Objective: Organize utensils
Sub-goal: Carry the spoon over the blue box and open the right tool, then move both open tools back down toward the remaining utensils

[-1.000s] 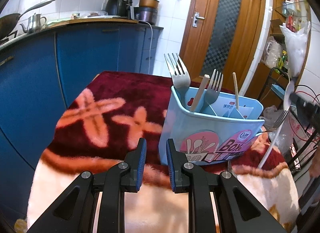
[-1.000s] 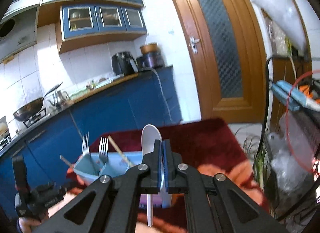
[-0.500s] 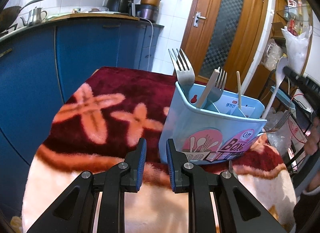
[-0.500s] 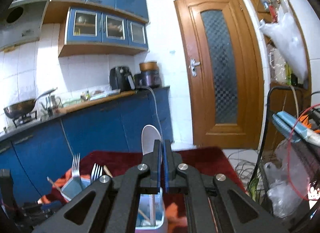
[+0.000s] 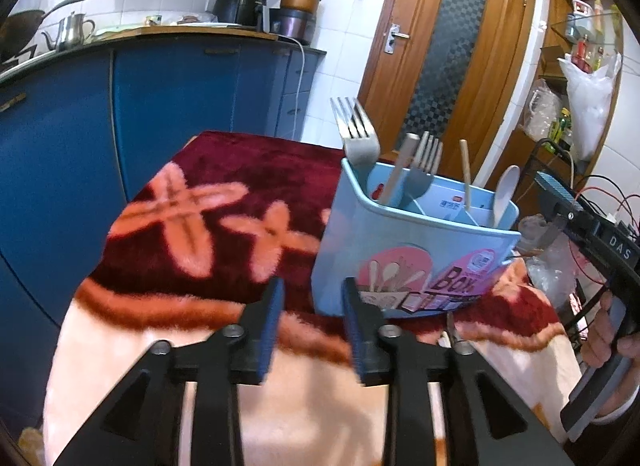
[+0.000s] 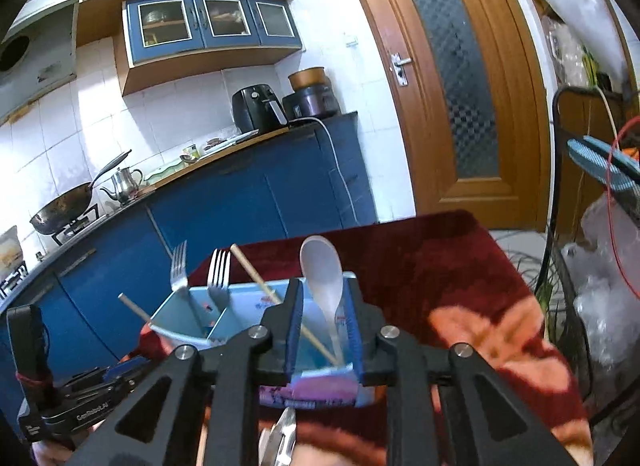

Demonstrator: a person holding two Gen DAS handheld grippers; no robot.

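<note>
A light blue utensil box stands on the blanket-covered table. It holds two forks, wooden chopsticks and a white spoon. My left gripper is open and empty, just in front of the box's left corner. In the right wrist view my right gripper is open above the box. The white spoon stands free in the right compartment between the fingers. A metal utensil lies on the table below the gripper.
Blue kitchen cabinets stand behind the table, with a wok, a kettle and an air fryer on the counter. A wooden door is at the back. A wire rack with bags stands at the right.
My right gripper lowered the white spoon into the box and opened, leaving it standing in the right compartment. My left gripper opened wider.
</note>
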